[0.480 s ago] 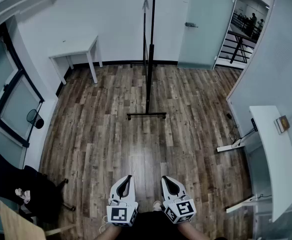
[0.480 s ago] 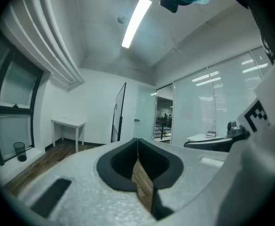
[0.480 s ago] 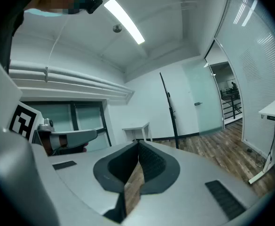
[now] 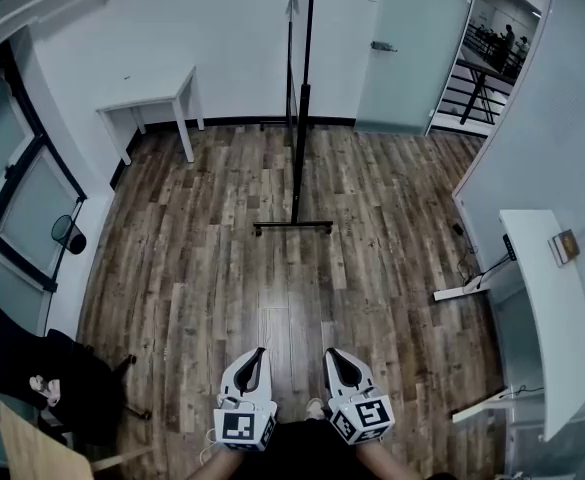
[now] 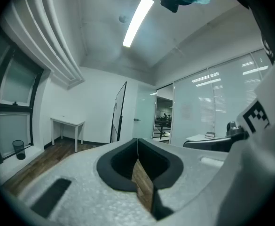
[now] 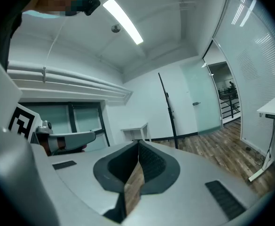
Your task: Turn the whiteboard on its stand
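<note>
The whiteboard (image 4: 307, 28) stands edge-on across the room on a black stand, whose foot bar (image 4: 293, 228) rests on the wood floor. It also shows as a thin dark panel in the left gripper view (image 5: 120, 111) and the right gripper view (image 6: 168, 108). Both grippers are held low near my body, far from the board. My left gripper (image 4: 259, 353) is shut with nothing in it. My right gripper (image 4: 329, 354) is shut and empty too. In each gripper view the jaws meet at their tips.
A small white table (image 4: 152, 103) stands against the far wall at left. A white desk (image 4: 547, 298) runs along the right side. A black chair (image 4: 32, 368) and a small bin (image 4: 69, 234) sit at the left. A glass door (image 4: 407, 48) is beyond the board.
</note>
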Motion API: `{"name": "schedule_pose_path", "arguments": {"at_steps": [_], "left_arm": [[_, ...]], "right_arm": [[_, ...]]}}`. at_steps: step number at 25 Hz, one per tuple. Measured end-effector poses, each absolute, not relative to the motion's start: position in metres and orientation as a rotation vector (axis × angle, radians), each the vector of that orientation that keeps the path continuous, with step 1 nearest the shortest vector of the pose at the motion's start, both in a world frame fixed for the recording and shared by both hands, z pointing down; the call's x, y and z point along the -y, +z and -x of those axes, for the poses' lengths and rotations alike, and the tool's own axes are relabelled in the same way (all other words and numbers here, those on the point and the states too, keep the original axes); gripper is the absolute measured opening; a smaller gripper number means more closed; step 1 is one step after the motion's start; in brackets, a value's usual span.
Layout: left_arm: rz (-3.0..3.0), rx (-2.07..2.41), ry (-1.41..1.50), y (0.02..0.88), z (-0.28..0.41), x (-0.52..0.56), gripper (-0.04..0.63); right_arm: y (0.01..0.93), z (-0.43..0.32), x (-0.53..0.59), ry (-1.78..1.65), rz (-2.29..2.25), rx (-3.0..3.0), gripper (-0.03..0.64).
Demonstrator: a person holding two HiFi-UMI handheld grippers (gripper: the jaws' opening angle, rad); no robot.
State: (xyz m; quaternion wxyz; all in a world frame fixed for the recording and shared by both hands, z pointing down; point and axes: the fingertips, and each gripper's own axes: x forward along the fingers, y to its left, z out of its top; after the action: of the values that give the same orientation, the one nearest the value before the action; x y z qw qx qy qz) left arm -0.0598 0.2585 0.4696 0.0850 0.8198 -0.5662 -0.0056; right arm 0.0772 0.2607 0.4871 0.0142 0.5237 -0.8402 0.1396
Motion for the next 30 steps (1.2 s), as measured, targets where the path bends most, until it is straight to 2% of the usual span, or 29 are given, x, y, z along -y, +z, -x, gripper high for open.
{"name": "schedule_pose_path", "arguments": {"at_steps": [19, 30], "left_arm": [[-2.456, 1.62, -0.03, 0.482, 0.138, -0.252, 0.018], [-2.441, 1.585, -0.018, 0.499, 0.138, -0.199, 0.018]], "right_arm": [[0.494, 0.001, -0.246, 0.414, -1.693, 2.604, 0.014], [0.505, 0.009, -0.183, 0.405, -1.676, 2.601, 0.014]]}}
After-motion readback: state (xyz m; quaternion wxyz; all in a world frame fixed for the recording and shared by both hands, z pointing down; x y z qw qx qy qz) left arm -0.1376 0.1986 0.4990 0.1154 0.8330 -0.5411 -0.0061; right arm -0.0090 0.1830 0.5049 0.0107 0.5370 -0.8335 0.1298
